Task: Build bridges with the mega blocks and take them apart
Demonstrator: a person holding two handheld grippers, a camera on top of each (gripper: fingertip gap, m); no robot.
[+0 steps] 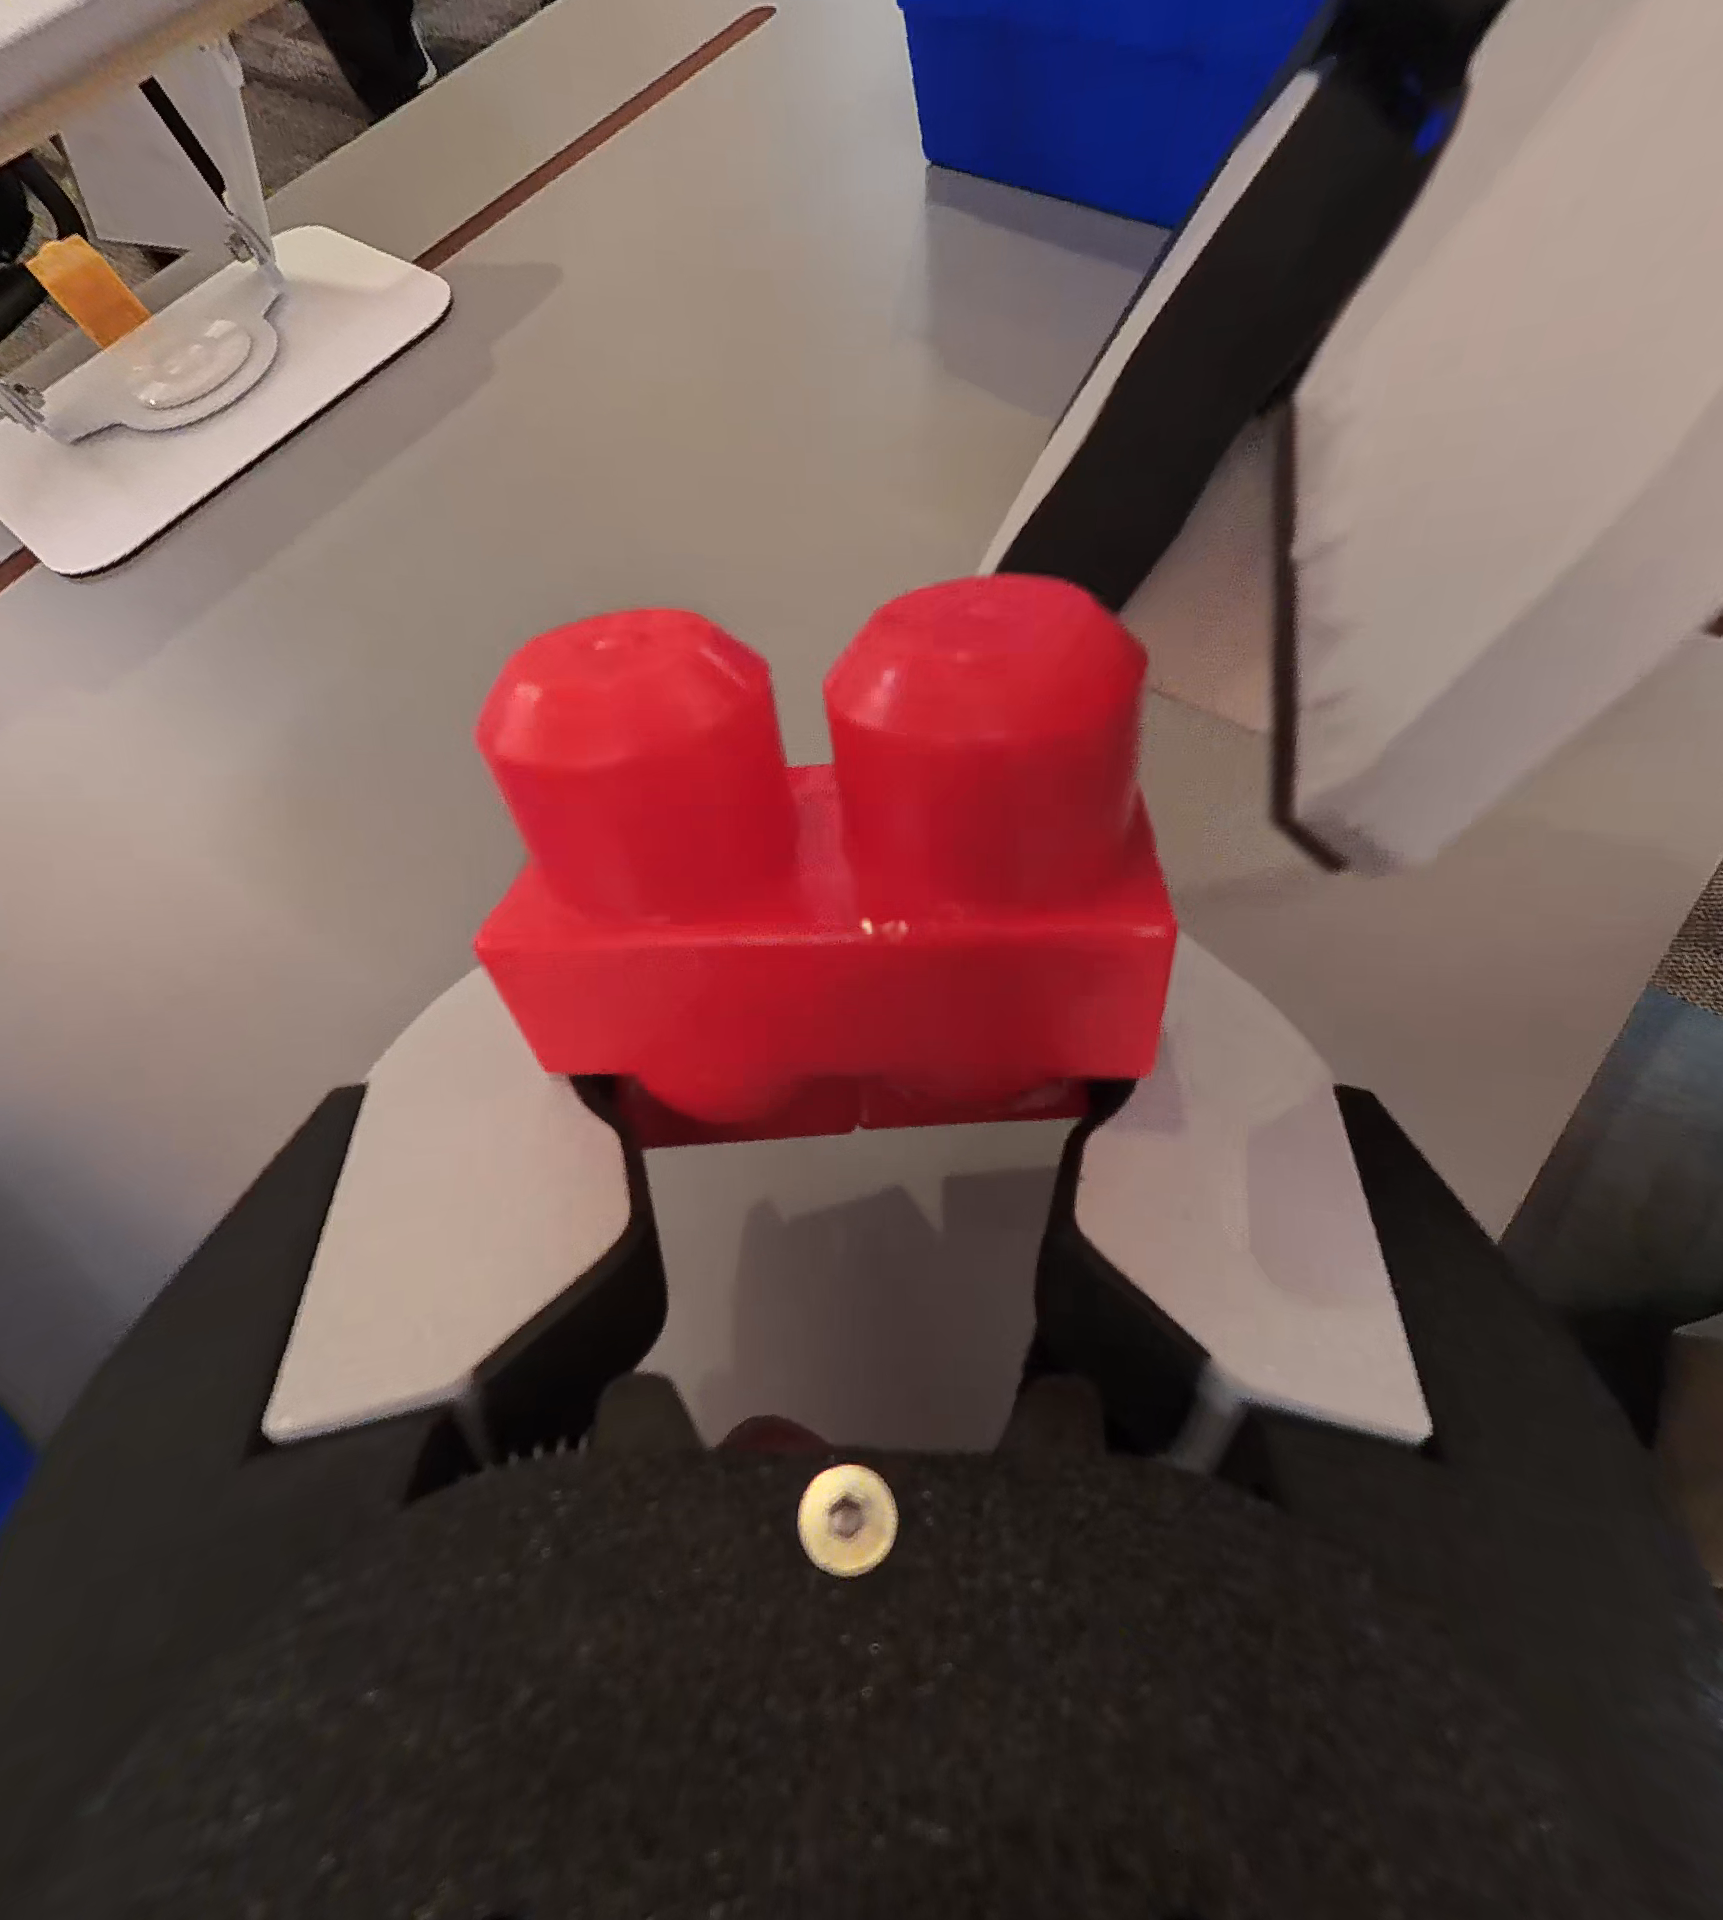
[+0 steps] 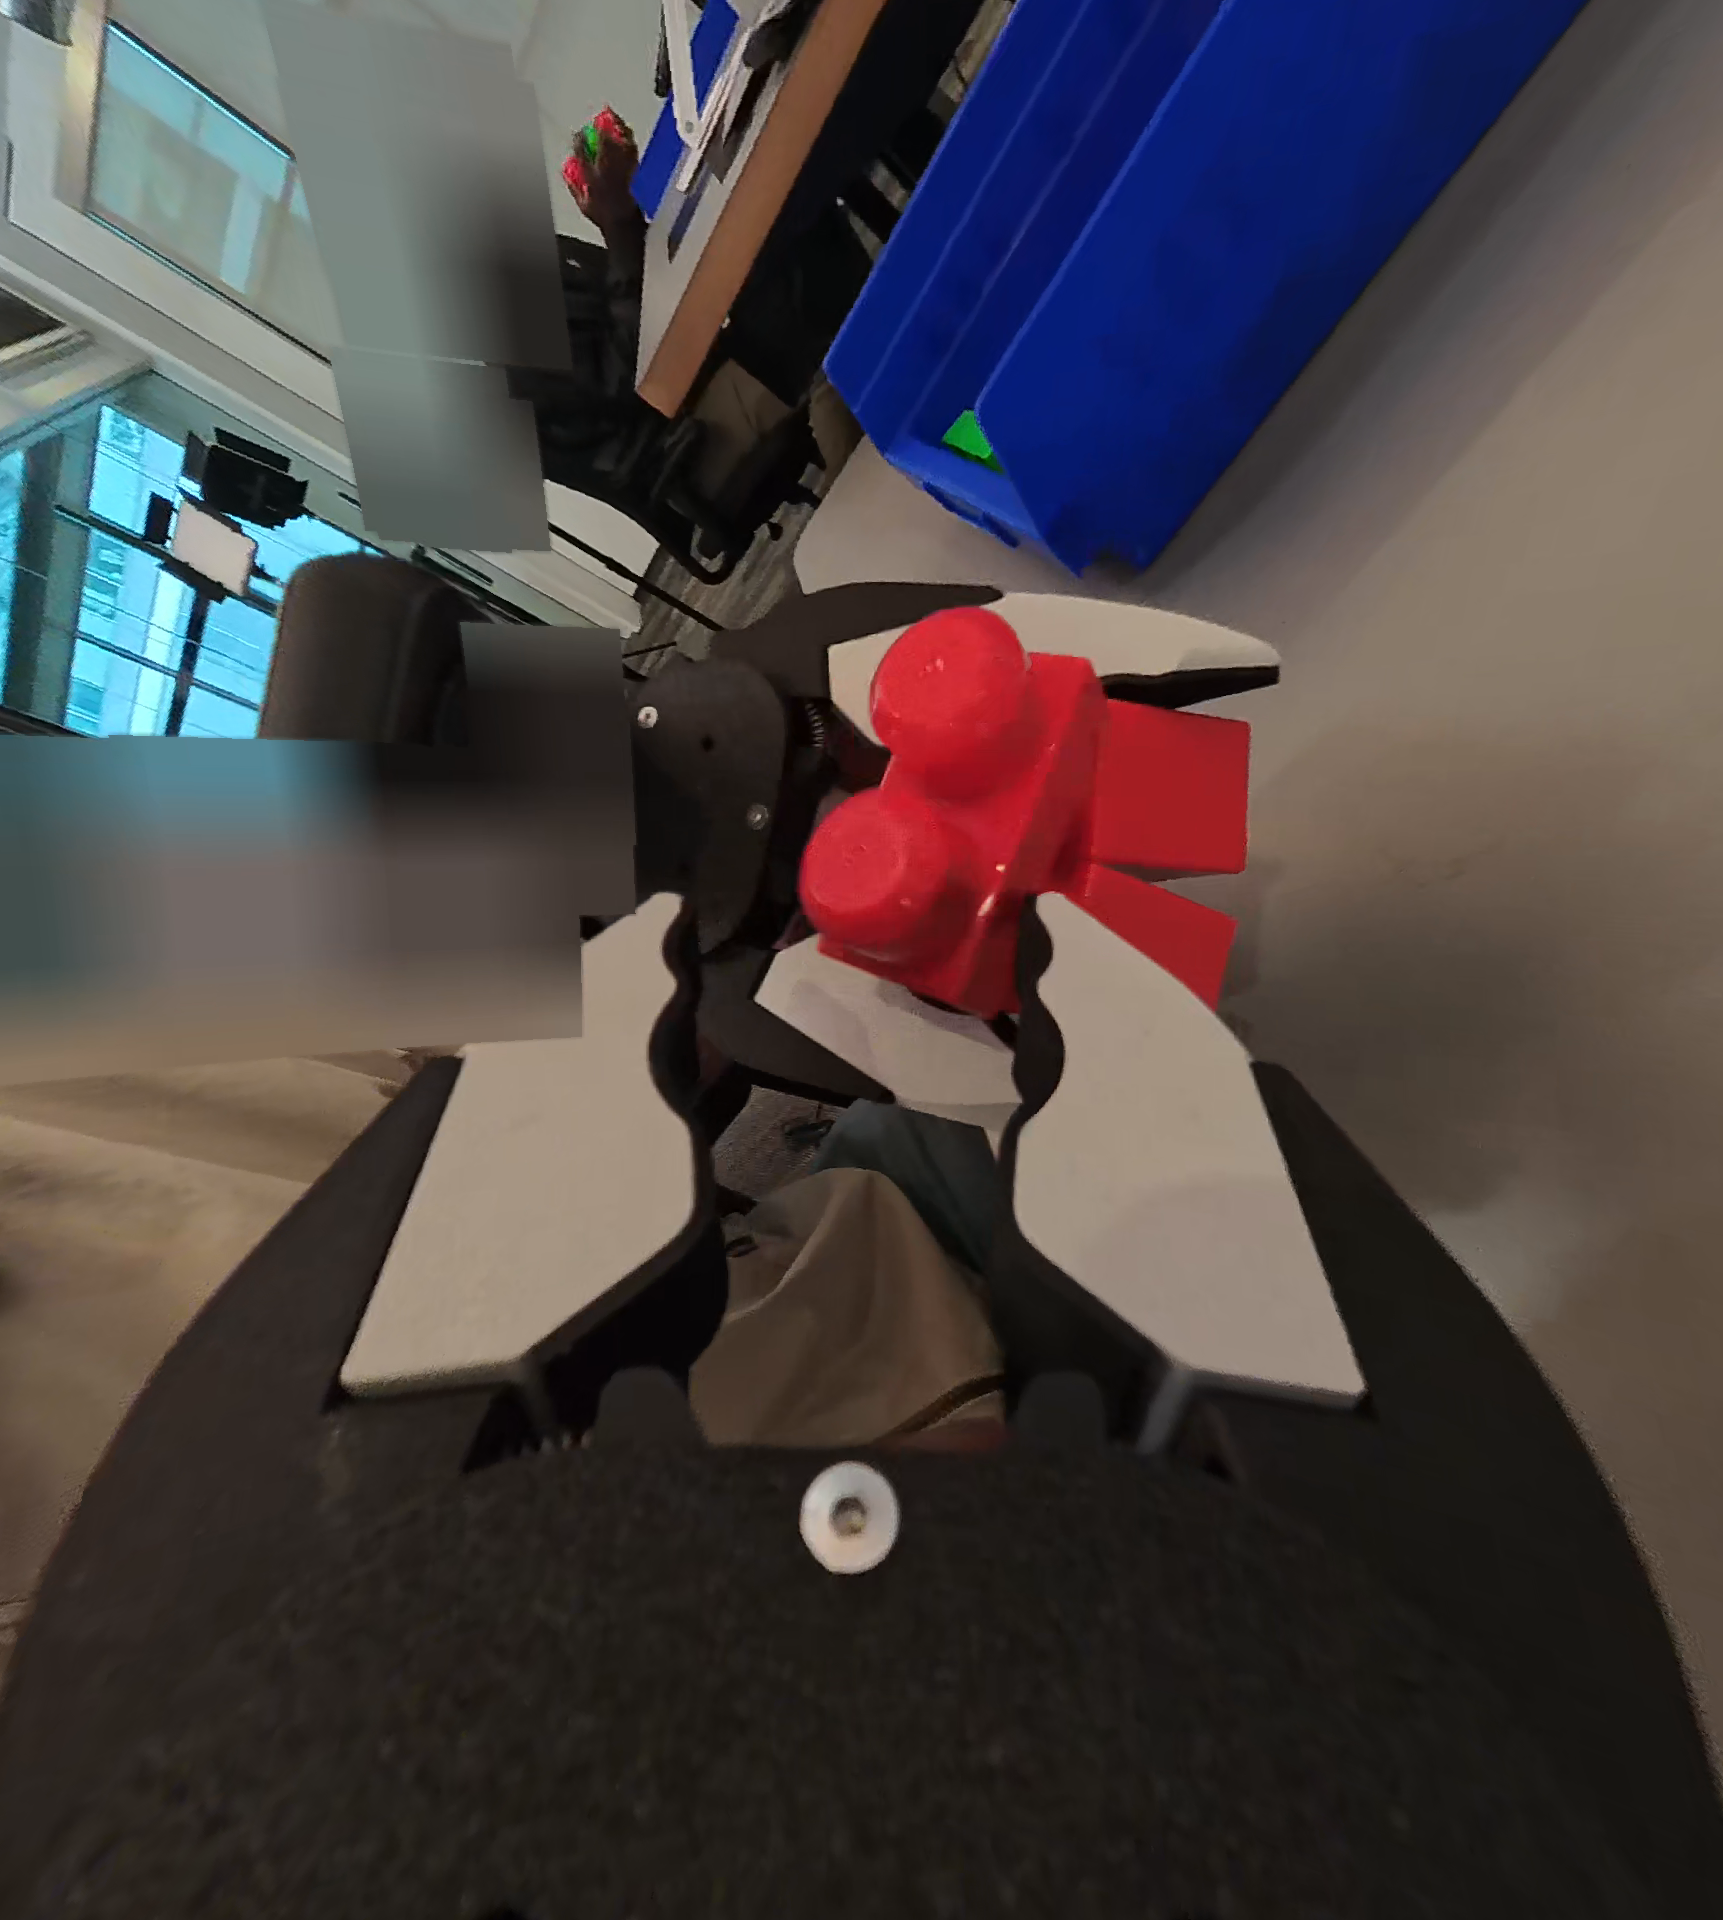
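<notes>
A red two-stud mega block (image 1: 826,914) sits pinched at its lower edge between the fingertips of the left tool (image 1: 852,1101), studs pointing up and away from the camera, lifted clear of the grey counter (image 1: 421,779). The left tool's jaws are closed onto the block's two short ends, with a wide gap between the finger shanks below it.

In the right wrist view the same red block (image 2: 950,821) appears with its studs facing the camera, held by the left tool (image 2: 1023,831), whose white fingers show above and below it. More red block faces (image 2: 1163,810) fan out behind it, next to the counter (image 2: 1511,935); whether they belong to a separate block cannot be told. The right tool (image 2: 852,935) is parted and grips nothing; its right fingertip (image 2: 1039,945) lies just beside the block's lower corner, contact unclear.

Farther back, blue bins (image 2: 1200,270) rest on the counter, one with a green block (image 2: 969,434) at its lip. A white stand (image 1: 202,405) rests on the counter's far left.
</notes>
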